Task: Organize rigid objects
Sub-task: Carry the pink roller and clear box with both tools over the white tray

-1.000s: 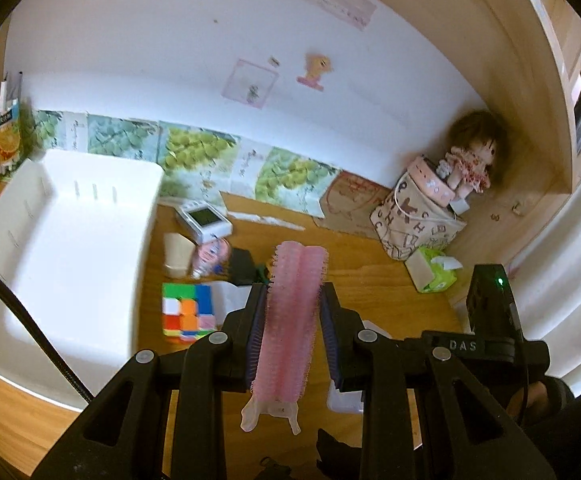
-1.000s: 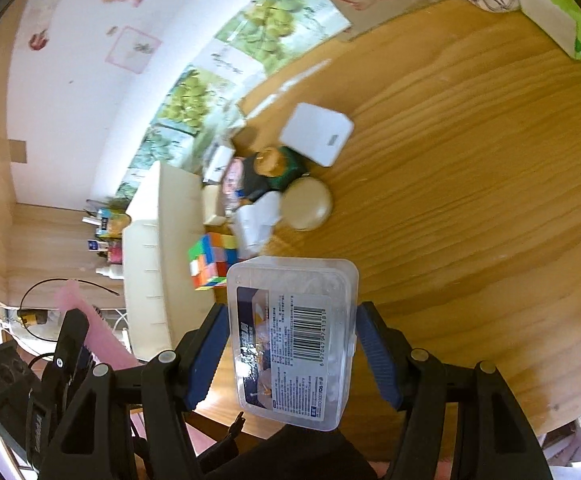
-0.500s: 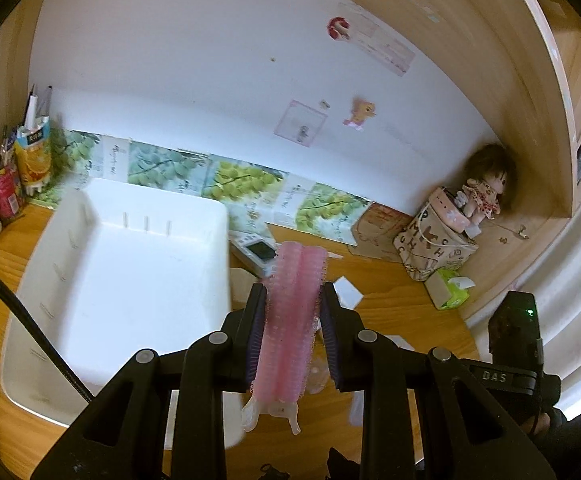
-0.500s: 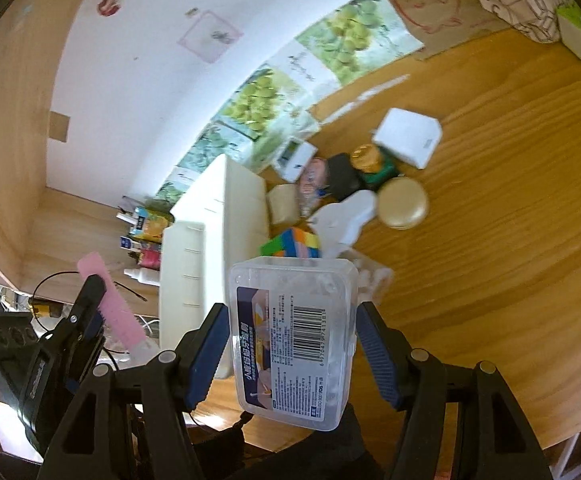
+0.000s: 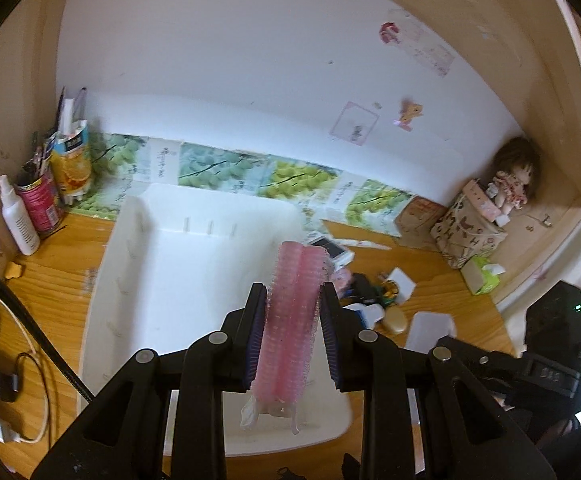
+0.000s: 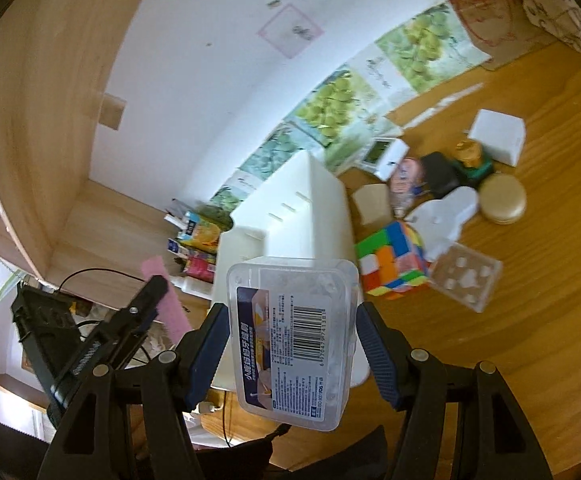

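Wooden desk [image 6: 510,320] runs out to a white wall edged with grape pictures, and your white bin [image 5: 138,264] sits on it, nothing visible inside so far. So you're early in the job, by my reading: two things are in hand and the pile is untouched.

Your left gripper [image 5: 292,340] is clamped on a pink hair roller [image 5: 294,312], held above the bin's near half. Its long axis runs along the fingers, far end pointing to 12 o'clock and a clear tab hanging at 6.

Your right gripper [image 6: 292,344] grasps a clear plastic box [image 6: 294,340] by its long sides, barcode label facing the camera, long axis running from 12 to 6 and leaning slightly. It hangs just short of the bin's near corner.

Left on the desk, at 2 o'clock from the box: a puzzle cube [image 6: 390,264], a clear dice case [image 6: 464,280], a gold compact [image 6: 502,198], a white cube box [image 6: 498,136] and several smaller things bunched together.
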Tool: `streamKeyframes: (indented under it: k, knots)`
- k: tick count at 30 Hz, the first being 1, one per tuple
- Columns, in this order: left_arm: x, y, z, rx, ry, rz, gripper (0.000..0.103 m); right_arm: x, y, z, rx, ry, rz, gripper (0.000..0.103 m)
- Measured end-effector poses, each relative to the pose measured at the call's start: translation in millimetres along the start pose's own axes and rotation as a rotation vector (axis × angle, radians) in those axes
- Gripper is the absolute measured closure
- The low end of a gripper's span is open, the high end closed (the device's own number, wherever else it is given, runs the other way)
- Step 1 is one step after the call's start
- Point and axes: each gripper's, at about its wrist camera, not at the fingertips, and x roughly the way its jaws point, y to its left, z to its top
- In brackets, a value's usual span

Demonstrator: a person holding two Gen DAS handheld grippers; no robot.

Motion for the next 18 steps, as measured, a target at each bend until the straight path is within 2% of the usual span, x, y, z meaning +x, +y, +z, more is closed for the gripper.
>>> streamKeyframes:
  k: [5,11,18]
  knots:
    - [2,19,-1,-0.008,0.027,0.032,0.074,14,21,-4,-0.057,-0.006,0.025,0.037]
    - [13,36,-6,0.034,0.092,0.153,0.074,35,45,-8,-0.141,0.005,0.034,0.037]
    - [27,57,-10,0.041,0.16,0.208,0.073,69,66,-12,-0.211,0.05,0.021,0.037]
